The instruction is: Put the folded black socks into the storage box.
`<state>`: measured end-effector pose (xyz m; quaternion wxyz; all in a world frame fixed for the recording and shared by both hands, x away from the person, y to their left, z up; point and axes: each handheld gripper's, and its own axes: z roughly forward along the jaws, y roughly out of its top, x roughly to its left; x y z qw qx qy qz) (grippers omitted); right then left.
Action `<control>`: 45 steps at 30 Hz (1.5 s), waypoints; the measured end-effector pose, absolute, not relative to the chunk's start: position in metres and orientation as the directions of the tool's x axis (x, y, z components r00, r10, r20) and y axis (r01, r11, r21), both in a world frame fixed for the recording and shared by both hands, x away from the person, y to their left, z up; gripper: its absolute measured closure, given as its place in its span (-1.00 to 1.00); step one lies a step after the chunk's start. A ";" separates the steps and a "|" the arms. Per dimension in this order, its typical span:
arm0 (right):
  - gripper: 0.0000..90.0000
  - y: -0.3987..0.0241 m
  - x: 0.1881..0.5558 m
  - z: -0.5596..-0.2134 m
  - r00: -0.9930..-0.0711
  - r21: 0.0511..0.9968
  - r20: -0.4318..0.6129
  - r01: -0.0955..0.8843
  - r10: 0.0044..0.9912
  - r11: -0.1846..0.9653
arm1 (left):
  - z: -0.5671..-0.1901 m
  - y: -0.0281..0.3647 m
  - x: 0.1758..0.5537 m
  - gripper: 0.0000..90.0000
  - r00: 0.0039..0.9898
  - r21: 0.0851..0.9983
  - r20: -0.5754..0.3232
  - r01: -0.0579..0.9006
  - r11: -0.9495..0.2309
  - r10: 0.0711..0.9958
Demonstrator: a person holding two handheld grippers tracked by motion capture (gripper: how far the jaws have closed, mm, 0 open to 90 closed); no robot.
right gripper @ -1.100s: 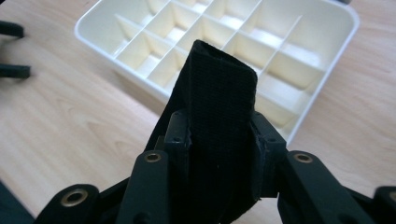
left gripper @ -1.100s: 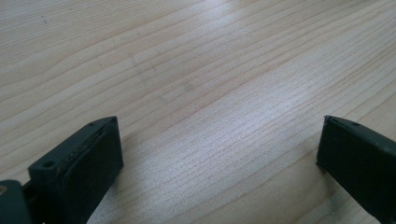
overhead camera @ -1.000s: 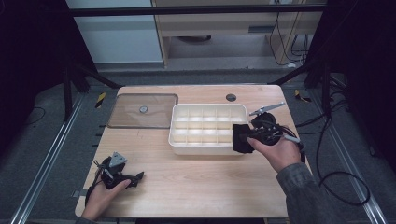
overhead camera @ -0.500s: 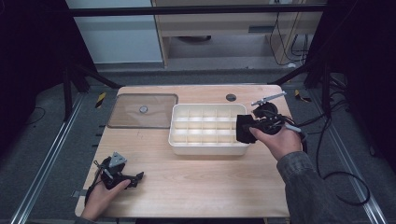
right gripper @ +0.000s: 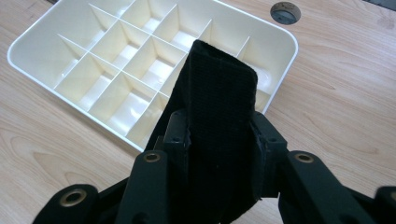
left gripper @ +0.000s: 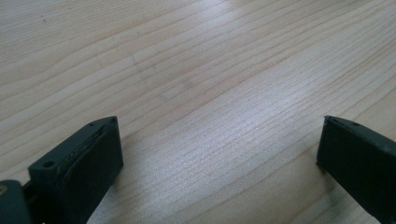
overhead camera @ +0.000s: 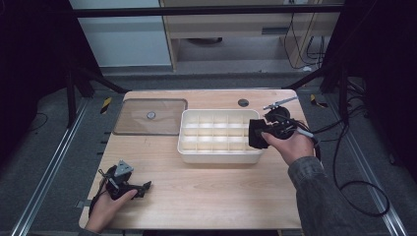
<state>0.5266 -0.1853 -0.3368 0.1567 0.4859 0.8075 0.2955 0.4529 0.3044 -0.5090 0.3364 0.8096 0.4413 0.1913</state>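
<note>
A wooden counter carries a white compartment tray at its middle, with a clear lid left of the tray. At the tray's right end, the right tongs clamp a folded black cloth above it. Near the tray's front-left, the left tongs rest wide open, empty. Judged step: placing the cloth; next, lower it into a compartment and release.

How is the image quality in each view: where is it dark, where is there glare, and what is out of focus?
High view: the surroundings are very dark, while the wooden table is evenly lit and slightly soft. Left gripper view: pale glare lies on the wood grain, and the near jaws look soft. Right gripper view: the folded black fabric is so dark that little texture shows; the white compartment tray is bright and sharp.
</note>
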 end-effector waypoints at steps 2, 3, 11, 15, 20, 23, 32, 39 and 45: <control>0.44 -0.185 0.528 -0.338 -0.476 0.627 0.034 0.695 0.879 0.352 | -0.509 0.304 0.453 -1.00 0.536 0.714 0.012 0.586 -0.383 0.844; 0.44 -0.184 0.529 -0.339 -0.475 0.624 0.036 0.698 0.879 0.351 | -0.509 0.304 0.453 -1.00 0.537 0.714 0.014 0.586 -0.384 0.844; 0.44 -0.181 0.536 -0.347 -0.477 0.602 0.017 0.707 0.879 0.372 | -0.509 0.304 0.453 -1.00 0.537 0.713 0.014 0.586 -0.385 0.843; 0.44 -0.176 0.541 -0.352 -0.477 0.592 0.003 0.709 0.879 0.383 | -0.509 0.305 0.453 -1.00 0.537 0.713 0.014 0.585 -0.385 0.843; 0.45 -0.175 0.547 -0.365 -0.474 0.571 -0.001 0.723 0.880 0.389 | -0.509 0.305 0.453 -1.00 0.537 0.714 0.015 0.585 -0.385 0.844; 0.45 -0.176 0.552 -0.371 -0.468 0.563 0.006 0.732 0.884 0.384 | -0.509 0.305 0.453 -1.00 0.538 0.712 0.017 0.585 -0.388 0.842; 0.45 -0.177 0.559 -0.378 -0.450 0.545 0.007 0.751 0.893 0.374 | -0.509 0.305 0.452 -1.00 0.539 0.710 0.019 0.586 -0.391 0.842; 0.45 -0.169 0.561 -0.384 -0.464 0.524 -0.033 0.746 0.885 0.411 | -0.509 0.305 0.452 -1.00 0.539 0.710 0.019 0.586 -0.390 0.842; 0.45 -0.164 0.563 -0.390 -0.469 0.498 -0.072 0.748 0.880 0.439 | -0.509 0.305 0.452 -1.00 0.539 0.710 0.019 0.586 -0.391 0.842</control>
